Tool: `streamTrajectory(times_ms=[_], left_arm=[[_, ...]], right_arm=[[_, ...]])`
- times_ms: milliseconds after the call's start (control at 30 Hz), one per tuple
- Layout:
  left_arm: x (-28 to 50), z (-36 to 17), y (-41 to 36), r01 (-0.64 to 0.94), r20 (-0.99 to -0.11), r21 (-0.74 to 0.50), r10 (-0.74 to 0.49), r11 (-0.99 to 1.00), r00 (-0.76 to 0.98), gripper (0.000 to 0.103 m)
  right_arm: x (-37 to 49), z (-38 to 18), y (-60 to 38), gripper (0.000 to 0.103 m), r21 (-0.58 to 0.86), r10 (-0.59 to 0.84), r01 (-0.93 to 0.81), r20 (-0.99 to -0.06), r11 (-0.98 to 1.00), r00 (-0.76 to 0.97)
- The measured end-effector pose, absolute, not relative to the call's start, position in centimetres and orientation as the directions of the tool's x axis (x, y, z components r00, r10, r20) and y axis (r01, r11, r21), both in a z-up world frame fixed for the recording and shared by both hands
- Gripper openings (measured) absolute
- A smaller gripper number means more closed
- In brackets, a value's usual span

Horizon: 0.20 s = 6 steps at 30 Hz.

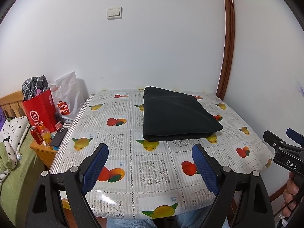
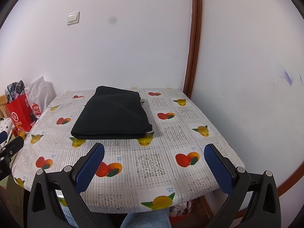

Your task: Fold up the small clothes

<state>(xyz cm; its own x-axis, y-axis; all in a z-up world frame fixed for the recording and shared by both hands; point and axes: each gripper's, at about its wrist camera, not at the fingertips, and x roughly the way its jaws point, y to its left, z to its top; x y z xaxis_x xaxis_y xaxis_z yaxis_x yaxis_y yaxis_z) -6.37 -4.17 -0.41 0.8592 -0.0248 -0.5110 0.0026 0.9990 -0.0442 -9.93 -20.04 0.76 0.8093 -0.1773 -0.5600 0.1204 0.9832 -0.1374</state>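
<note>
A dark folded garment (image 1: pixel 178 114) lies flat toward the far side of the bench (image 1: pixel 121 148), a neat rectangle with its thick folded edge facing the near side and its far end close to the white wall (image 1: pixel 152 47). The bench is covered with a fruit-printed oilcloth.

Both hand-held grippers are held over the near edge of the bench, tilted downward and pointing toward the garment, well apart from it. The left hand-held gripper (image 1: pixel 150 155) has its blue-padded fingers spread wide with nothing between them. The right hand-held gripper (image 2: pixel 153 157) is likewise spread wide and empty. In the left wrist view, the right gripper's body shows at the right edge, with a person's fingers (image 1: pixel 290 191) wrapped around its handle.

Left of the bench, a wooden nightstand (image 1: pixel 43 152) carries a red paper bag (image 1: pixel 40 112), a white shopping bag (image 1: pixel 66 96), a red can (image 1: pixel 36 135), an orange drink bottle (image 1: pixel 46 135) and a dark phone (image 1: pixel 59 134). A light switch (image 1: pixel 114 13) sits on the wall.
</note>
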Motion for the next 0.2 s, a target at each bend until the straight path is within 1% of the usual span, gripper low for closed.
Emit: streamTrajectory(times_ms=[200], left_arm=[[-6.24, -0.51, -3.59, 0.006, -0.512, -0.057, -0.035, 0.998, 0.858, 0.089]], right_arm=[[-9.68, 0.47, -19.72, 0.103, -0.151, -0.186, 0.121, -0.563, 0.981, 0.806]])
